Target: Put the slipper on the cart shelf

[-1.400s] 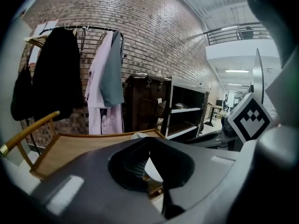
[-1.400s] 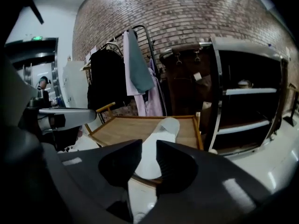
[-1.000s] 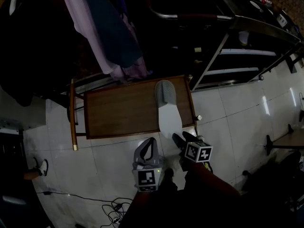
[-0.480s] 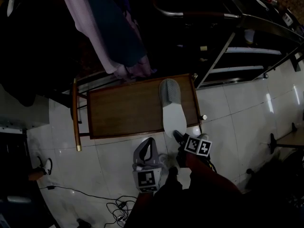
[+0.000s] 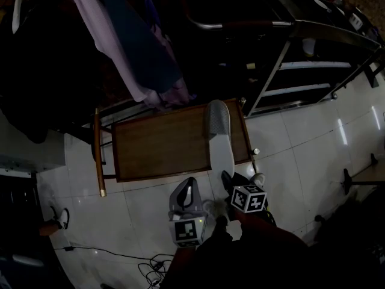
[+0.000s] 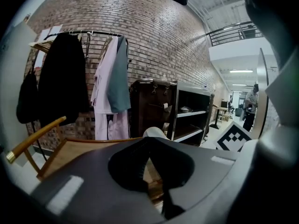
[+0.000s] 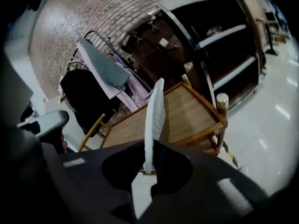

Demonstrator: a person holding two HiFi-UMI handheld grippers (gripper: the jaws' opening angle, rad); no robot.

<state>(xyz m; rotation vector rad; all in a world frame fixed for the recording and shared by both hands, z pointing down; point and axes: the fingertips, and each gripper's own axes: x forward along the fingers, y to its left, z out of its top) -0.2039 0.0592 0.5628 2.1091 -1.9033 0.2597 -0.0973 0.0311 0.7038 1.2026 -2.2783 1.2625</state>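
Note:
A grey-and-white slipper (image 5: 219, 137) lies along the right side of the wooden cart shelf (image 5: 156, 143), toe toward the far edge and heel over the near edge. My right gripper (image 5: 231, 178) is at the heel. Its jaws are closing, and in the right gripper view the slipper (image 7: 154, 118) stands on edge between them, pinched by both sides of the right gripper (image 7: 148, 164). My left gripper (image 5: 191, 180) hangs over the floor just left of it, shut and empty. In the left gripper view the slipper's toe (image 6: 154, 132) shows beyond the left gripper (image 6: 156, 171).
Clothes (image 5: 120, 47) hang on a rack behind the cart. A dark metal shelving unit (image 5: 313, 71) stands at the right. The cart's curved wooden handle (image 5: 98, 155) sits at its left end. Cables (image 5: 156, 261) lie on the white tiled floor.
The right gripper moved forward onto the slipper's heel and its jaws closed round it. The slipper now looks narrower, turned onto its edge. The left gripper stayed put.

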